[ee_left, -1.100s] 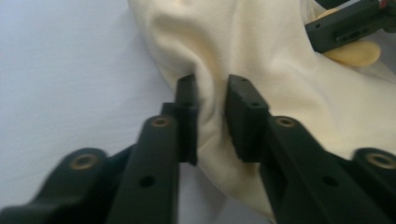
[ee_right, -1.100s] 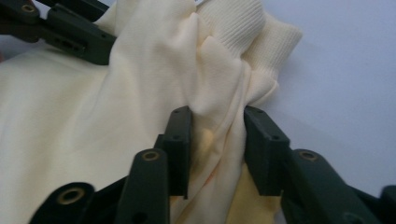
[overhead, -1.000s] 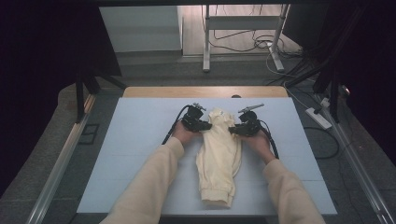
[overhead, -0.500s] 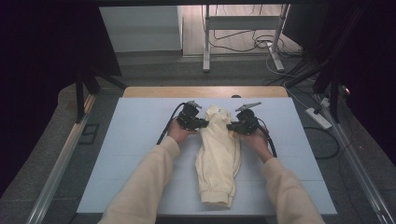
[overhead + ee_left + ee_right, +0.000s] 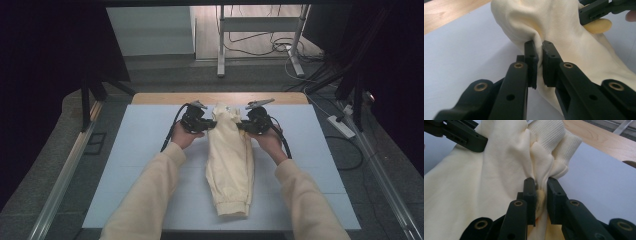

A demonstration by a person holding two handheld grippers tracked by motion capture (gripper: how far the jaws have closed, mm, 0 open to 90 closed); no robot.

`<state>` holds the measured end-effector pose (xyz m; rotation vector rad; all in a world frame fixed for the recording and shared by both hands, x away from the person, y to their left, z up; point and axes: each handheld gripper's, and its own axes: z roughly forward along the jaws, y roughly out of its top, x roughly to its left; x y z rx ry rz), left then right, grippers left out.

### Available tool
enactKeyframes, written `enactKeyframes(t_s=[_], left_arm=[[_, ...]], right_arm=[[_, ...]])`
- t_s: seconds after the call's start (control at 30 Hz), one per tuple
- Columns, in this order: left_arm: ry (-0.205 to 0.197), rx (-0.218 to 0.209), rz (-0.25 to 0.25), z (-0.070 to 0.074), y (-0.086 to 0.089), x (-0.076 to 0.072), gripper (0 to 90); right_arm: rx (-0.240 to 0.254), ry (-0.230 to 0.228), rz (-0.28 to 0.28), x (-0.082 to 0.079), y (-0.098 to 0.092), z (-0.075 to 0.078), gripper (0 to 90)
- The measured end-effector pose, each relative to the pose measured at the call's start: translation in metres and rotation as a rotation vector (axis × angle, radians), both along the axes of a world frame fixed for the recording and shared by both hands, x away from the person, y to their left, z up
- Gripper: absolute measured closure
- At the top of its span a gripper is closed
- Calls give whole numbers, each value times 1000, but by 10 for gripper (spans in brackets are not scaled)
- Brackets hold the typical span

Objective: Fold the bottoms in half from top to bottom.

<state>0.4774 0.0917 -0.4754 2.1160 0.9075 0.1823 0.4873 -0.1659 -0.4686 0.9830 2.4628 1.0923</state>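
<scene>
Cream garment, folded lengthwise w/ ribbed cuffs, lies on table, far end bunched & lifted.

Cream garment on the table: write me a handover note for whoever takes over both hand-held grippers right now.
Left hand-held gripper: shut on a fold of the cream garment at its far end, left side.
Right hand-held gripper: jaws have just been closing; shut on bunched cloth by the ribbed band, right side.
Garment: lies lengthwise down the middle of the blue mat, far end pinched up, cuffed near end flat on the mat.
Done: both grips taken.
Left: probably lift and spread or fold it; keep both grips even.
</scene>
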Motion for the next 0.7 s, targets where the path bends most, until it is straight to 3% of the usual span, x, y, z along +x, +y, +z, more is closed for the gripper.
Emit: enactKeyframes(t_s=[0.23,0.47,0.7], left_arm=[[-18,4,12,10,7,4,831],[-83,-1,26,40,12,8,830],[-79,7,25,36,11,8,830]], right_arm=[[8,-20,-1,3,8,7,788],[38,-94,-7,4,11,35,788],[30,-90,-8,4,12,34,789]])
